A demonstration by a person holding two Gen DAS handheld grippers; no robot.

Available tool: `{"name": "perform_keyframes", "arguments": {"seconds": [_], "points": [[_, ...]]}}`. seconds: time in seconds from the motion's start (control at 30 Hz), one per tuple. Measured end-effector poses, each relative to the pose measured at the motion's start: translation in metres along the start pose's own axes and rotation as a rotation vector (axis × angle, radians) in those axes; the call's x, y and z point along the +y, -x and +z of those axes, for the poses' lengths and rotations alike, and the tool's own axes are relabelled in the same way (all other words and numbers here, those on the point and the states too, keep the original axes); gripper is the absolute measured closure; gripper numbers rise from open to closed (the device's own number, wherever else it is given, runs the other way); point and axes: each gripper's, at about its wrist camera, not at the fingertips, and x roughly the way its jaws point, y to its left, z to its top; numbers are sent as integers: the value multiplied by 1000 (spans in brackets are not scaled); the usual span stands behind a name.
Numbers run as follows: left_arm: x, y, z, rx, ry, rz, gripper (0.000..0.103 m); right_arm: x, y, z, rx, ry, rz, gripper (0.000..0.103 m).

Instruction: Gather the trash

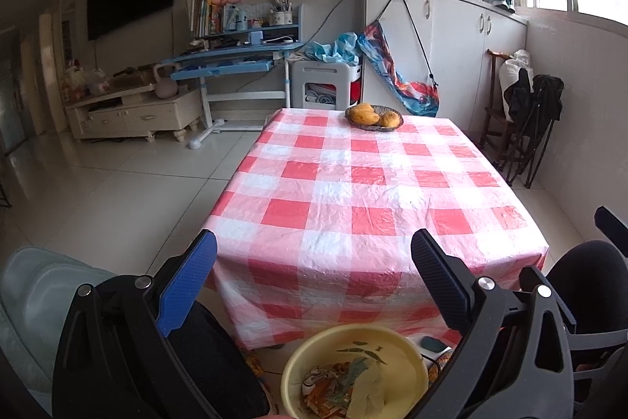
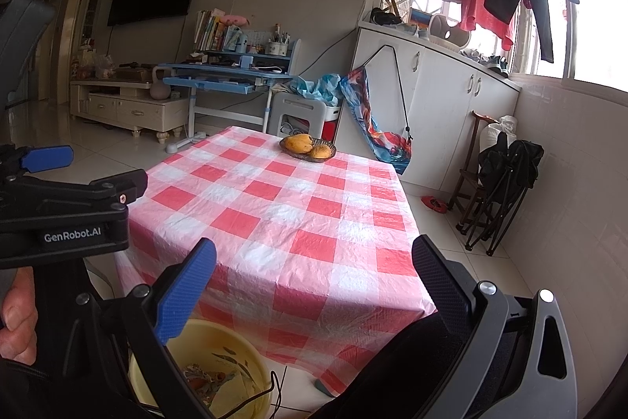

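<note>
One yellow basin (image 1: 355, 372) sits on the floor just before the table (image 1: 376, 191), holding the trash (image 1: 345, 385): crumpled wrappers and paper scraps, likely light, soft and crushable, best pinched by a raised fold. Both grippers hover over the basin with fingers spread apart and empty, the left gripper (image 1: 314, 285) and the right gripper (image 2: 314, 285). On the table's far end, one basket (image 1: 375, 124) carries two mangoes.

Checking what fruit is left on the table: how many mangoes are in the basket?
2. One mango lies at the left of the basket, the other mango at its right. More could be hidden behind them.
</note>
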Motion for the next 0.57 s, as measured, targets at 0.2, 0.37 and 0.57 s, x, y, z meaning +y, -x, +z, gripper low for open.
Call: {"name": "perform_keyframes", "arguments": {"seconds": [0.2, 0.37, 0.57], "points": [[-1, 4, -1, -25, -45, 32, 7, 1, -1, 0, 1, 4, -1, 8], [4, 2, 3, 3, -25, 26, 7, -2, -1, -5, 4, 17, -2, 8], [13, -4, 4, 37, 24, 28, 7, -4, -1, -6, 8, 30, -3, 8]]}}
